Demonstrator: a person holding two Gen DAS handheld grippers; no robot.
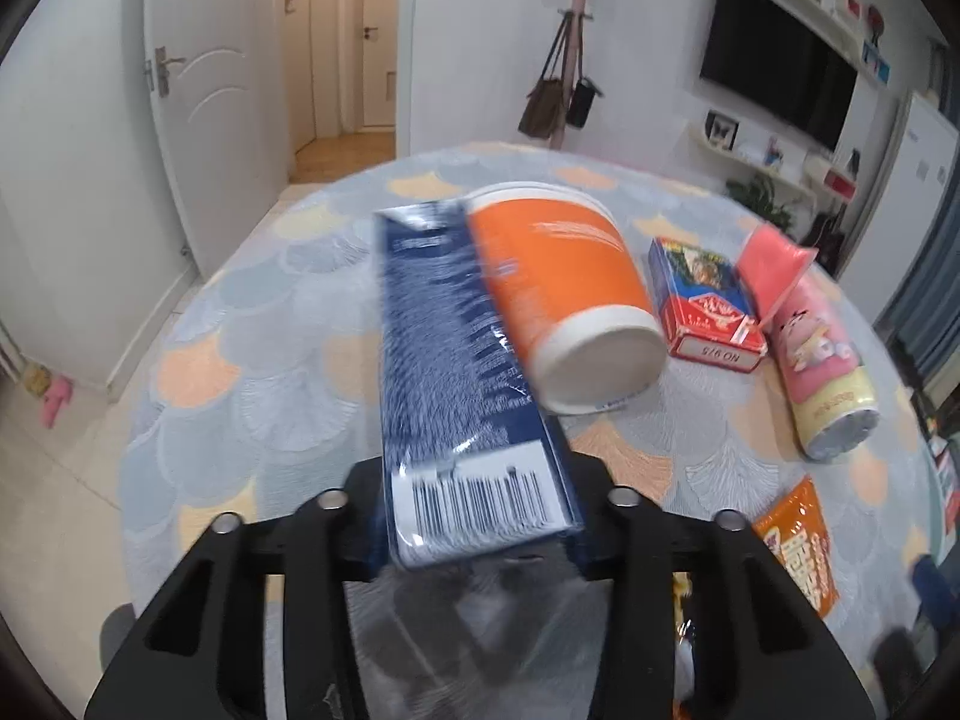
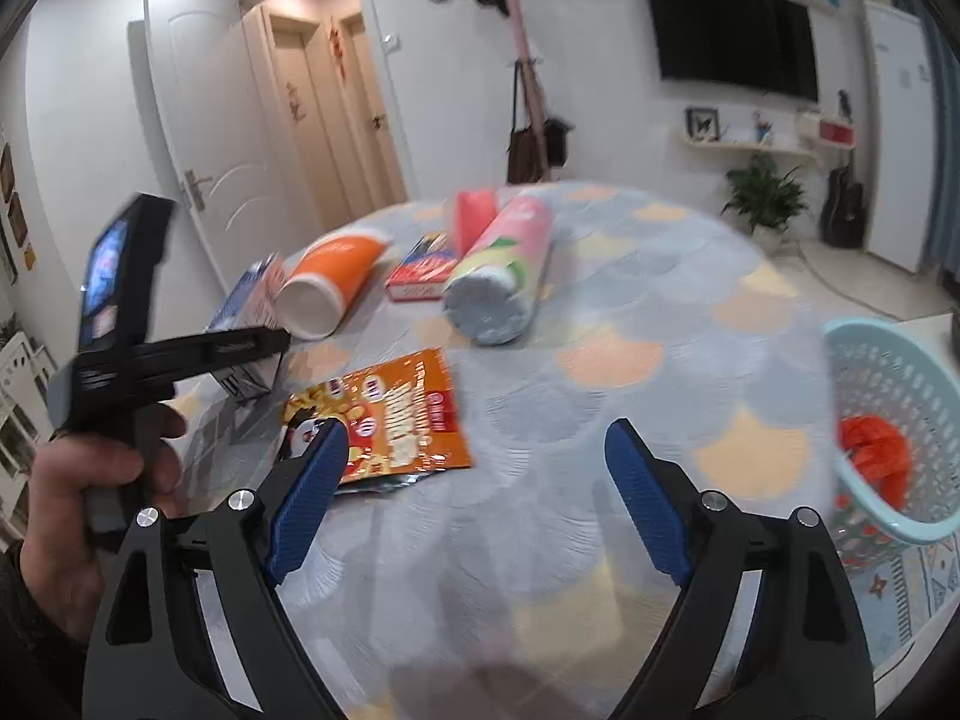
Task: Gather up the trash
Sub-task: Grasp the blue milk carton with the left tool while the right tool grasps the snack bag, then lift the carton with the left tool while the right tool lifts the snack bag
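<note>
the left tool pinches a dark blue carton by its barcode end, low over the desk. an orange paper cup lies touching it at 2 o'clock. the right tool is spread wide over bare cloth, an orange snack packet at 10 o'clock, a light blue basket at 3 o'clock.

the left wrist view sits low and close over the table, looking along a blue carton toward the doors. the right wrist view looks from further back, facing the same wall. both share the orange cup, the pink can and the television.
</note>
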